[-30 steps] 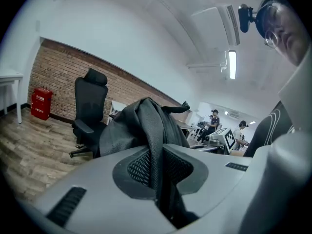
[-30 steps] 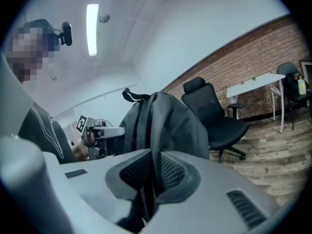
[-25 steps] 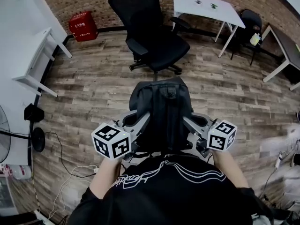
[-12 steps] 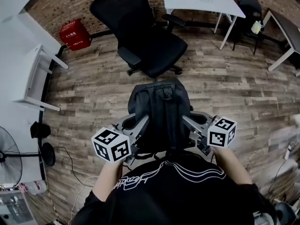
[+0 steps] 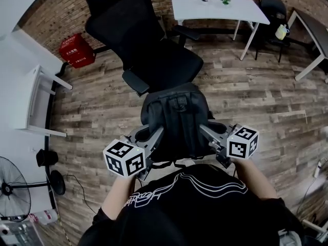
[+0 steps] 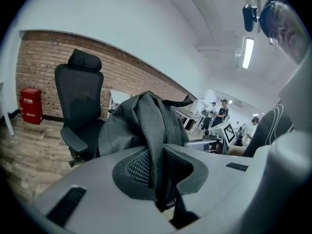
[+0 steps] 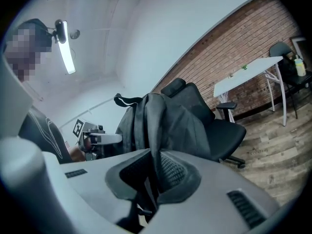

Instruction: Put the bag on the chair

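A dark grey backpack [image 5: 176, 118] hangs in the air between my two grippers, just in front of the person's chest. My left gripper [image 5: 155, 138] is shut on a fold of the bag's left side [image 6: 152, 130]. My right gripper [image 5: 205, 133] is shut on its right side [image 7: 157, 126]. The black office chair [image 5: 154, 60] stands right beyond the bag, its seat facing me and its high back [image 6: 78, 96] behind it. The bag's far edge overlaps the front of the seat in the head view; it is held above it, not resting on it.
A white table [image 5: 218, 1] stands behind the chair at the right, with another dark chair [image 5: 271, 9] beyond it. A red box [image 5: 76, 50] sits by the brick wall. A white desk [image 5: 38, 94] lines the left side, with a fan [image 5: 13, 186] near it.
The chair has come closer and now sits directly beyond the bag. Both grippers keep the same hold on the bag.
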`<control>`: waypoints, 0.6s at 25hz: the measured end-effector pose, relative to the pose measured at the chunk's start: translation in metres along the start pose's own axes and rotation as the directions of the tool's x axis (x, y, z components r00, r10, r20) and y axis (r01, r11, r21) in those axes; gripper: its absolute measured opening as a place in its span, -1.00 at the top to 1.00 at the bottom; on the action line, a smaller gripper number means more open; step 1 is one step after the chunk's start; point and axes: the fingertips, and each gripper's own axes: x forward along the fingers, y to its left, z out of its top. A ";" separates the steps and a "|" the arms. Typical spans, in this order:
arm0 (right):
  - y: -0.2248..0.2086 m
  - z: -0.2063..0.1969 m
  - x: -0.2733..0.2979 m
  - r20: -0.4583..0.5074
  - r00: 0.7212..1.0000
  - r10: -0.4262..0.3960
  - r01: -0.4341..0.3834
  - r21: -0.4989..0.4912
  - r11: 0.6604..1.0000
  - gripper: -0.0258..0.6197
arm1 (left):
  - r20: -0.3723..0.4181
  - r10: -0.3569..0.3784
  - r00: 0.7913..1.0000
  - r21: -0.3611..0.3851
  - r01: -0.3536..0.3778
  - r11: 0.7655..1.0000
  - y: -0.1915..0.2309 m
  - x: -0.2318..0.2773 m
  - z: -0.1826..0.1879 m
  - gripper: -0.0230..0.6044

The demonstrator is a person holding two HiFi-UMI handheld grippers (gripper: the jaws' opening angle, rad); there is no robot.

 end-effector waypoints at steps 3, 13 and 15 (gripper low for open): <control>-0.011 0.022 0.008 0.013 1.000 -0.007 0.007 -0.028 1.000 0.80 | 0.025 -0.003 1.000 -0.007 0.003 1.000 0.009 0.011 0.016 0.73; -0.049 0.072 0.023 0.044 0.997 -0.066 0.069 -0.071 0.995 0.80 | 0.048 -0.055 0.997 -0.017 0.056 0.998 0.036 0.050 0.056 0.73; -0.061 0.079 0.030 0.043 0.996 -0.083 0.086 -0.063 0.994 0.80 | 0.036 -0.073 0.997 -0.024 0.073 0.997 0.046 0.061 0.061 0.73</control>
